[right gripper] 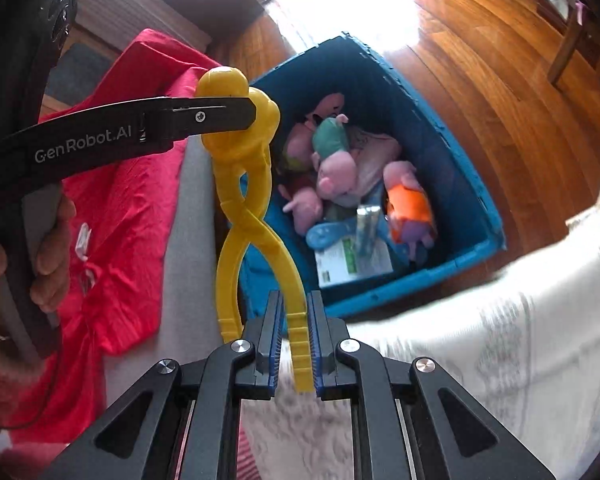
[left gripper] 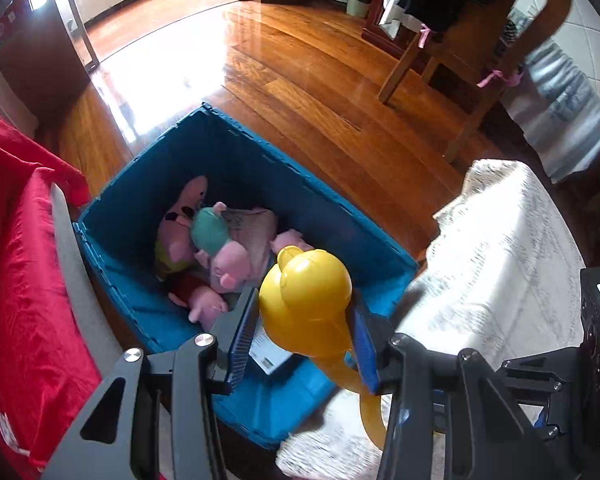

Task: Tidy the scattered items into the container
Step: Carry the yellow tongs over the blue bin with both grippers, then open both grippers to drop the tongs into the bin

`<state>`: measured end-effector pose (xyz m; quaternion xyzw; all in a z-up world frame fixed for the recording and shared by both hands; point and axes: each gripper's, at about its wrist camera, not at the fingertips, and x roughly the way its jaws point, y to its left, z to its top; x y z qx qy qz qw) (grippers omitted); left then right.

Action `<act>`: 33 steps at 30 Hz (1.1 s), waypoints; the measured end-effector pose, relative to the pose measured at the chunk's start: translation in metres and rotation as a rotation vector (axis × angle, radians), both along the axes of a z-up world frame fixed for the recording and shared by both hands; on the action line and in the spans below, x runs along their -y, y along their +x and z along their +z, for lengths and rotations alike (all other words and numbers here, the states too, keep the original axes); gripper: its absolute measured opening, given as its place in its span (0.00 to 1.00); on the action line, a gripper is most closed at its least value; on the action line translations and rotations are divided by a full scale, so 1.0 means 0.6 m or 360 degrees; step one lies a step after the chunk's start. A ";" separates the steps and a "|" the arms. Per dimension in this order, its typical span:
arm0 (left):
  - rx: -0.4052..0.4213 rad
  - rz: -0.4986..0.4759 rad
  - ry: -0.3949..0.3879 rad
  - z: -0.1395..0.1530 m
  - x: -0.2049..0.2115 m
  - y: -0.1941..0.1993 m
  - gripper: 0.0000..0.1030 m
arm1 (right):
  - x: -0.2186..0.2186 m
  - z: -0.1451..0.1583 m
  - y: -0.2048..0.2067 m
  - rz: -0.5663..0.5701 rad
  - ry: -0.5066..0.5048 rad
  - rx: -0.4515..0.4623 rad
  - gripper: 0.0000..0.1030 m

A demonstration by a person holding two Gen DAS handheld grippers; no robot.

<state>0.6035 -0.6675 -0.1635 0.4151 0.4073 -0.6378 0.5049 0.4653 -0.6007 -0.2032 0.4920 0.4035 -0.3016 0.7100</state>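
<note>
A yellow plastic clamp toy (right gripper: 256, 200) with a duck-shaped head (left gripper: 306, 300) and two long crossing handles hangs in the air beside the blue storage bin (left gripper: 340, 216). My left gripper (left gripper: 304, 320) is shut on its head; it also shows in the right wrist view (right gripper: 236, 116). My right gripper (right gripper: 296, 344) is shut on one handle end. The bin (right gripper: 472, 184) holds pink plush pigs (right gripper: 336, 176), a blue scoop, a booklet and other toys.
A red cloth (left gripper: 16, 264) lies on a grey seat left of the bin. A white patterned cover (left gripper: 496, 264) lies to the right. Beyond are a glossy wooden floor (left gripper: 300, 76) and a wooden chair (left gripper: 480, 48).
</note>
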 end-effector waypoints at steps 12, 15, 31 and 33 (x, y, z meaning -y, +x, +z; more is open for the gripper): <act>-0.0041 0.0116 0.0095 -0.078 0.120 0.118 0.43 | 0.137 -0.069 0.106 0.0109 0.0077 -0.0057 0.12; -0.0055 0.0154 0.0122 -0.092 0.133 0.137 0.42 | 0.152 -0.078 0.118 0.0133 0.0086 -0.0073 0.12; 0.0156 0.0230 0.0209 -0.123 0.116 0.168 0.85 | 0.157 -0.103 0.132 0.0105 0.0108 -0.0358 1.00; 0.0159 0.0226 0.0202 -0.123 0.113 0.170 0.85 | 0.154 -0.101 0.132 0.0105 0.0109 -0.0369 1.00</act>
